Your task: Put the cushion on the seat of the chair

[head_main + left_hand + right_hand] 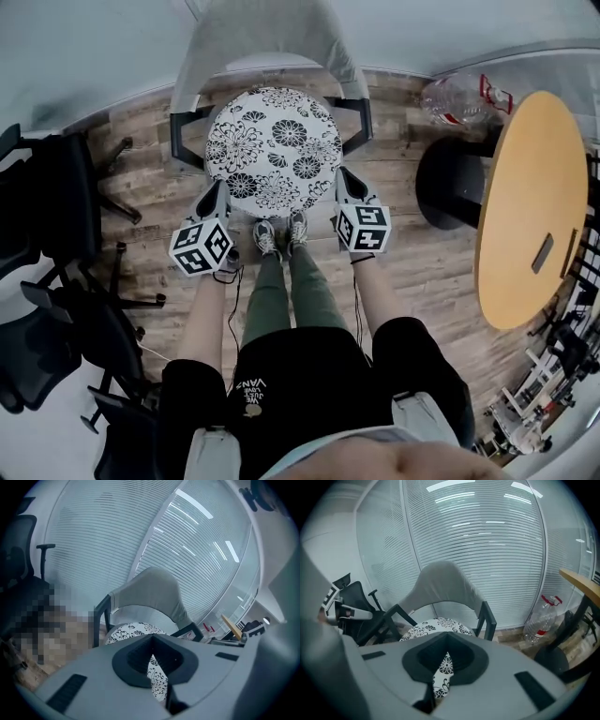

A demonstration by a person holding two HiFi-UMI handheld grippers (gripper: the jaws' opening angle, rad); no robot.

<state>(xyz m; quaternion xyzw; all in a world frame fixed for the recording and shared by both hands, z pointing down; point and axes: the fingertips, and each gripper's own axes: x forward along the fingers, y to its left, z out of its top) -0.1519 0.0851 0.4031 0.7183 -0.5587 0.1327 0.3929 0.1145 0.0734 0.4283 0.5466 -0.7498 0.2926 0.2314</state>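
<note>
The only legible writing is on the person's black shirt (281, 375), where the large word appears to read "VANS"; the smaller lines beside it are too small to read. There is one round cushion (274, 148), white with black flowers, and it lies over the seat of the single grey chair (262, 37) at 12 o'clock; whether it rests on the seat or hangs above it cannot be told. The left claw (221, 193) pinches the cushion's rim at 7 o'clock and the right claw (343, 182) pinches it at 4 o'clock. One round wooden surface (530, 202) stands at 3 o'clock, and one clear bottle (455, 98) with a red label at 2 o'clock. Several black office chairs (47, 216) crowd 9 o'clock.
</note>
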